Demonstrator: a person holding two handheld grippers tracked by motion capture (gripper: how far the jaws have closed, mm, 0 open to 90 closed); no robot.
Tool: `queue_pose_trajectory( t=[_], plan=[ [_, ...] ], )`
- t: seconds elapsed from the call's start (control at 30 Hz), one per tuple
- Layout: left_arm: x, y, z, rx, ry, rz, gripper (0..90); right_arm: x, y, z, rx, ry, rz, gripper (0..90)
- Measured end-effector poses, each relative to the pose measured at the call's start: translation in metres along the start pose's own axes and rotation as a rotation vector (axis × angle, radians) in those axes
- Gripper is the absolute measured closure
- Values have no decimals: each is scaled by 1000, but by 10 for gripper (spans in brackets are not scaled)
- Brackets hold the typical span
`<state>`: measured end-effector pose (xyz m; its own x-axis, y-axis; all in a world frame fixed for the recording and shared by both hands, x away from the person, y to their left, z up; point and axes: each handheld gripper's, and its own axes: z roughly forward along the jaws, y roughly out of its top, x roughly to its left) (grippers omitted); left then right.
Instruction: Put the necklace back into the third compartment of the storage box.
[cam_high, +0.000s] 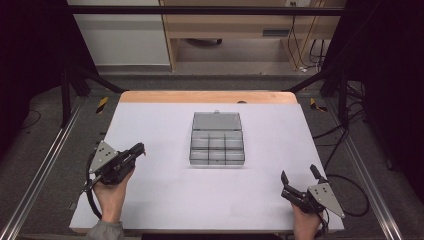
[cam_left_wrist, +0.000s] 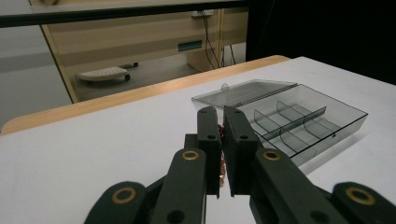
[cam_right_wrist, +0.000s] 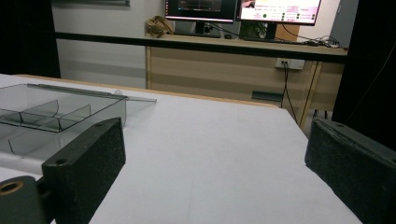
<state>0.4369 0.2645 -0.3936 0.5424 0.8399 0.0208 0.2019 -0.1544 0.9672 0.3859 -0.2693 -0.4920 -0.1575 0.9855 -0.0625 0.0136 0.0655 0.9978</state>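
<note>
the left gripper (cam_left_wrist: 223, 154) has its jaws pressed nearly together on a small coppery, chain-like thing (cam_left_wrist: 223, 167), a sliver of which glints in the narrow gap between them; in the high view this gripper (cam_high: 138, 149) hovers over the white table (cam_high: 165, 200), to the left of the clear compartment box (cam_high: 217, 145) and pointing toward it. the box sits in the middle of the table with its lid (cam_high: 217, 120) folded open flat behind it, and all its compartments look empty. the right gripper (cam_high: 301, 177) rests near the table's right front corner, well apart from the box, its jaws spread wide with nothing between them.

my reading is that the work is at an early stage: the small piece is picked up, but it is not yet carried over the box or dropped into a compartment, and the lid would then still need closing.

the held piece is mostly hidden by the jaws, so i cannot tell what exactly it is or how long it is. the box walls are see-through, so a tiny item already inside could be missed
</note>
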Motion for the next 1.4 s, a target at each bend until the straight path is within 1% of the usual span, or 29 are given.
queue_pose_trajectory(
  t=[0.17, 0.2, 0.23, 0.3, 0.33, 0.63, 0.67, 0.7, 0.93, 0.97, 1.0, 1.03, 1.17, 1.2, 1.23, 1.4],
  plan=[
    [-6, 4, 9, -11, 14, -5, 853, 0, 0, 0, 0, -1, 0, 55],
    [-9, 5, 14, -17, 12, -6, 853, 0, 0, 0, 1, -1, 0, 54],
    [-9, 5, 14, -17, 12, -6, 853, 0, 0, 0, 1, -1, 0, 54],
    [-13, 7, 21, -16, 11, 3, 853, 0, 0, 0, 4, 0, -2, 54],
    [-13, 7, 21, -16, 11, 3, 853, 0, 0, 0, 4, 0, -2, 54],
    [-27, 13, 46, -9, -22, 7, 852, 0, 0, 0, 3, 0, 0, 54],
    [-30, 15, 51, -7, -28, 12, 852, 0, 0, 0, 3, 0, 0, 54],
    [-30, 15, 51, -7, -28, 12, 853, 0, 0, 0, 3, 0, 0, 54],
    [-41, 23, 70, -3, -56, 26, 852, 0, 0, 0, 6, 0, 2, 54],
    [-42, 23, 72, -2, -59, 27, 853, 0, 0, 1, 6, 0, 1, 54],
    [-45, 24, 77, 5, -66, 27, 852, 0, 0, 1, 6, 0, 0, 54],
    [-45, 24, 77, 5, -66, 27, 852, 0, 0, 1, 6, 0, 0, 54],
    [-52, 25, 88, 7, -80, 30, 852, 0, 0, 1, 7, 1, 0, 54],
    [-56, 25, 93, 7, -88, 28, 852, 0, 0, 1, 7, 1, 0, 55],
    [-56, 25, 93, 7, -88, 28, 852, 0, 0, 1, 7, 1, 0, 55],
    [-66, 27, 106, 10, -108, 35, 852, 0, 0, 1, 8, 2, 0, 55]
  ],
)
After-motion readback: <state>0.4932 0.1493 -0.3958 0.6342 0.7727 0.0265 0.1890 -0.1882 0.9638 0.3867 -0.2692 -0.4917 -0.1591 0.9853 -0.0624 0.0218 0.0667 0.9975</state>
